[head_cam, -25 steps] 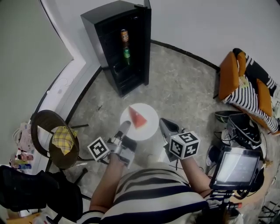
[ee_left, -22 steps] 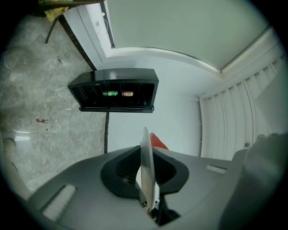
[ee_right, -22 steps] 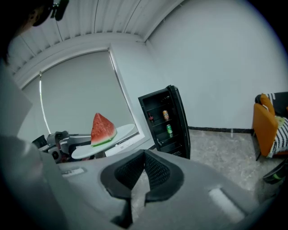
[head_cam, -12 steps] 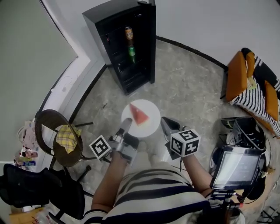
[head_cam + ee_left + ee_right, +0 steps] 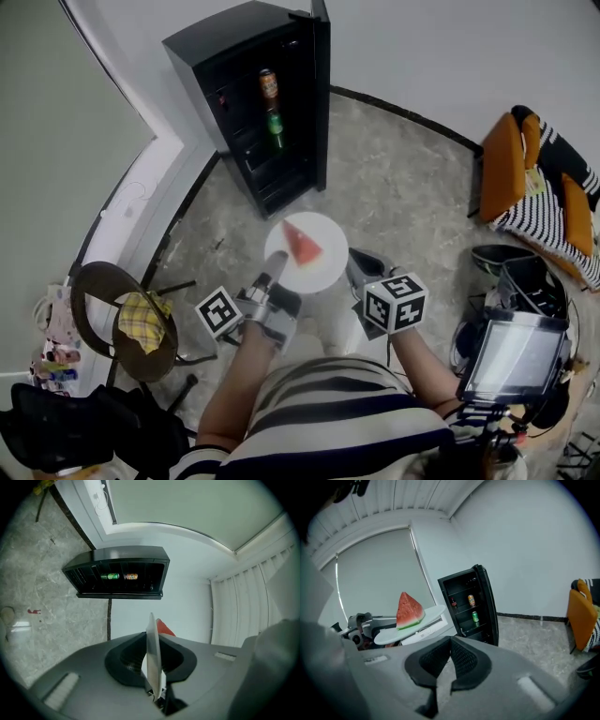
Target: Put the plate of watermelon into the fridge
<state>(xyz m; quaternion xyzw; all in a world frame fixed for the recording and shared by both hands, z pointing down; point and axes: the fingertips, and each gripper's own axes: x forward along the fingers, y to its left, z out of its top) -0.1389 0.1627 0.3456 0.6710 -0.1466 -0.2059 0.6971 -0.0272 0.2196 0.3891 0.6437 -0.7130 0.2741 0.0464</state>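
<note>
Plate has drawn nearer the fridge over the last second. The strip of floor between the plate's far edge and the foot of the cabinet has shrunk to almost nothing in the head view. Both grippers have travelled with it and their grip looks unchanged.

- Left gripper: fingers pinch the near rim of the plate. Its own view shows the plate edge-on between them.
- Watermelon wedge: sits upright near the plate's middle. It looks as it did a second ago, with no sign of sliding.
- Right gripper: fingers are pressed together on nothing. It rides just beside the plate's right edge. Its own view shows the plate off to the left, clear of its fingers, so it gives no support.
- Fridge: door stands open. An orange can is on an upper shelf and a green can on the shelf below.

Reading: the carry is under way and the approach is nearly done, but the plate is not yet inside. One-sided rim hold, so the plate will want to be kept level on the way in. Which shelf has room is hard to judge from here.
</note>
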